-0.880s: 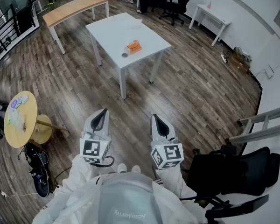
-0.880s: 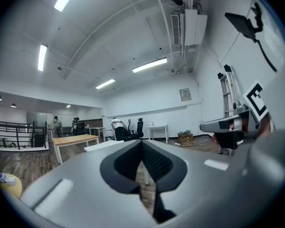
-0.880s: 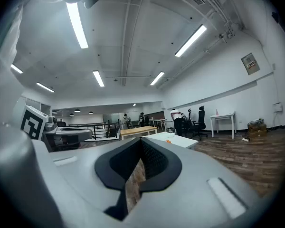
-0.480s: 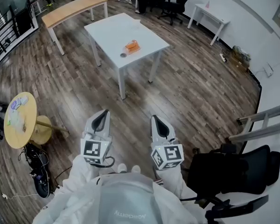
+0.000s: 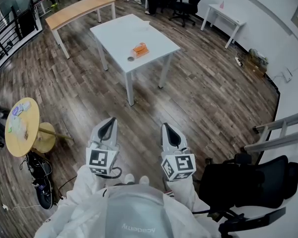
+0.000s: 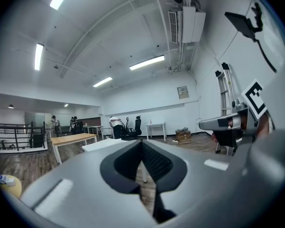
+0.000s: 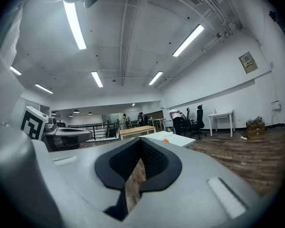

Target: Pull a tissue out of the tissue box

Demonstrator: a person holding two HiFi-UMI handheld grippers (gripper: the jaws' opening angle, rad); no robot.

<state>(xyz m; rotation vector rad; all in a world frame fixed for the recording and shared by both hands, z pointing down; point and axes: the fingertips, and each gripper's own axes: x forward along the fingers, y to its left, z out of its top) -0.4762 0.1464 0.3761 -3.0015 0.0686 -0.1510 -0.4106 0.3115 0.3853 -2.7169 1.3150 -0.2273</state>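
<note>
Both pairs of jaws are pressed together with nothing between them. The left gripper (image 5: 108, 123) and right gripper (image 5: 169, 129) are side by side over the wooden floor. Well ahead, the orange tissue box (image 5: 141, 49) sits toward the near end of the white table (image 5: 116, 31). It is too small to show any tissue.

The tissue box (image 5: 141, 49) looks orange, though it is too small to show any print. The table (image 5: 116, 29) under it is white. The floor (image 5: 213, 93) is dark brown wood planking. The left gripper (image 5: 110, 120) and right gripper (image 5: 166, 128) are pale grey with black jaw linings. Their cubes (image 5: 100, 159) carry black-and-white square markers. The round side table (image 5: 27, 133) is yellow, and the chair (image 5: 248, 182) is black.
</note>
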